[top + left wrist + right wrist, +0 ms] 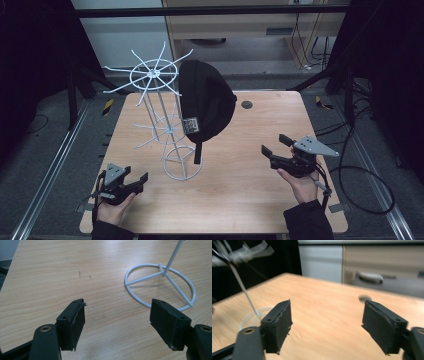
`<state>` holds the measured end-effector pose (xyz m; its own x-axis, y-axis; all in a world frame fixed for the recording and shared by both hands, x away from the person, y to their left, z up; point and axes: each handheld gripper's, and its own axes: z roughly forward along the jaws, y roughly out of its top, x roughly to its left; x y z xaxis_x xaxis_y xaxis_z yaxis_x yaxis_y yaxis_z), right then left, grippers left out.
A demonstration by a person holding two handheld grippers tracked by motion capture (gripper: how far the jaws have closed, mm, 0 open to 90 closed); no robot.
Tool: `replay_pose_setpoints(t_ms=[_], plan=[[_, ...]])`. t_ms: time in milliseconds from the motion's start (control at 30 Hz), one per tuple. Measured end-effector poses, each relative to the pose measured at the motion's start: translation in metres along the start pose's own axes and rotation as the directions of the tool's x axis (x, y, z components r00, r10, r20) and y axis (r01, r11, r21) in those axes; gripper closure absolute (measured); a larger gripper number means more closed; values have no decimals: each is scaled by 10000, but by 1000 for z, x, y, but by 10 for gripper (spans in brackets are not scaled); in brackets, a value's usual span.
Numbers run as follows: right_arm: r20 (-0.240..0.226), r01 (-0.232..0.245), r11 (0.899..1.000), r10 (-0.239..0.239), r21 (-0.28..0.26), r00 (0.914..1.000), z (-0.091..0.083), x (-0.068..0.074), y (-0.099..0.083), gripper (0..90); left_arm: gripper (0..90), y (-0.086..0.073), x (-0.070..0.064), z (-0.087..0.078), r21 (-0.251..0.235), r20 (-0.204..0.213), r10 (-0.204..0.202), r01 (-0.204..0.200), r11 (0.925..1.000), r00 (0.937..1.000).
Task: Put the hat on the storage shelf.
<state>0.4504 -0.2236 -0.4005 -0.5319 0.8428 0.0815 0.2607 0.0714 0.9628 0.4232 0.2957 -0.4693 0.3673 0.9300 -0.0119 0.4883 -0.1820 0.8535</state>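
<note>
A white wire hat stand rises from a ring base left of the table's middle. A black cap hangs from one of its top spokes, strap dangling down to the base. My left gripper sits near the front left, open and holding nothing, jaws aimed toward the base. In the left gripper view the ring base lies just beyond the open left gripper. My right gripper is at the right, open and holding nothing. In the right gripper view the right gripper faces the blurred stand.
The wooden table has a dark round grommet near its far edge, also in the right gripper view as a grommet. Behind stands a cabinet with a drawer handle. Cables trail off right.
</note>
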Motion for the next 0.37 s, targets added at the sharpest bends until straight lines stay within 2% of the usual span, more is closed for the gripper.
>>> replay_pose_setpoints(t_ms=[33,67,100,133,167,200,367], plan=[[174,61,9998,-64,180,9998,0,-4,-7,214,277,0,0,0,-10,-8,32,-32,10000,10000],[526,0,9980,-33,631,9986,0,-12,-20,194,273,0,1,0,-10,-15,60,-61,10000,10000],[526,0,9980,-33,631,9986,0,-12,-20,194,273,0,1,0,-8,-34,79,-79,10000,10000],[764,-114,9960,46,887,9971,1,-20,-32,179,265,-1,2,1,-93,-24,117,-117,9999,9999],[764,-114,9960,46,887,9971,1,-20,-32,179,256,-1,2,1,-93,-24,117,-117,9999,9999],[1015,-299,9931,184,1134,9947,0,-27,-42,167,253,-1,3,1,-113,-44,166,-167,9998,9999],[1419,-602,9855,377,1583,9892,-3,-39,-60,163,243,-2,5,4,-57,-31,162,-162,9999,9999]])
